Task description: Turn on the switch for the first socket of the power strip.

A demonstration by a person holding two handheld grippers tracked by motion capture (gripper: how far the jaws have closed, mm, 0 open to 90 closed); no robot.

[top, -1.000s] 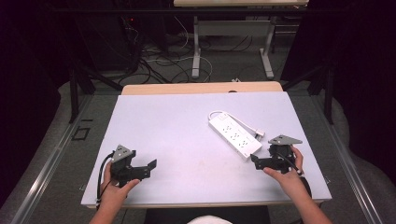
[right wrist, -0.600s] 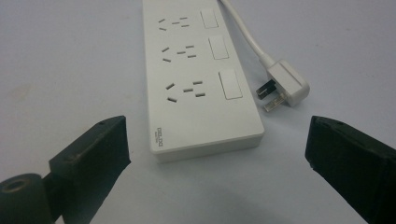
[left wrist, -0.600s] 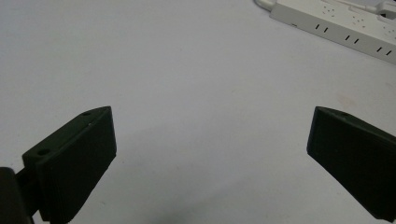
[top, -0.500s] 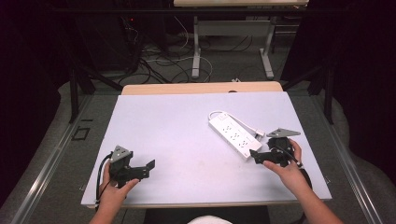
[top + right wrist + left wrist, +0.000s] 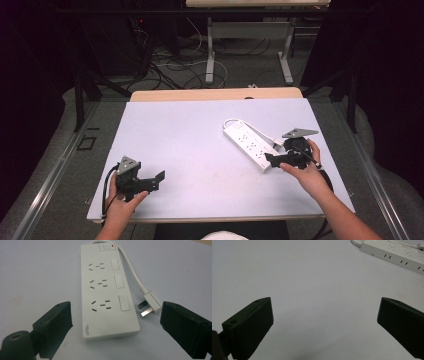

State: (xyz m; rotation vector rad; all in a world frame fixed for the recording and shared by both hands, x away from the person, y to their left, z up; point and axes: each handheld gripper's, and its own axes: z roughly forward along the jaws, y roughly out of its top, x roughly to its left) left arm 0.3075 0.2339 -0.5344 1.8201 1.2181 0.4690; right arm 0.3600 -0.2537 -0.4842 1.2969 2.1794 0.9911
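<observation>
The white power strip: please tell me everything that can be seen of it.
The power strip is a long, flat white bar, plastic by its look, lying face up on the white table. It has three socket groups, each beside a rectangular switch, and a main button with a red light at the far end. Its white cable loops back along one side, and the plug lies loose beside it, unplugged.

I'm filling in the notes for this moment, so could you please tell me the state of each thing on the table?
Power strip: lying flat on the table, sockets up and all empty, not held.
Plug: unplugged, lying beside the strip, cord attached.
Left tool: open, nothing between its jaws, over bare table.
Right tool: open, jaws either side of the strip's near end, just been closing a little, not gripping it.
</observation>
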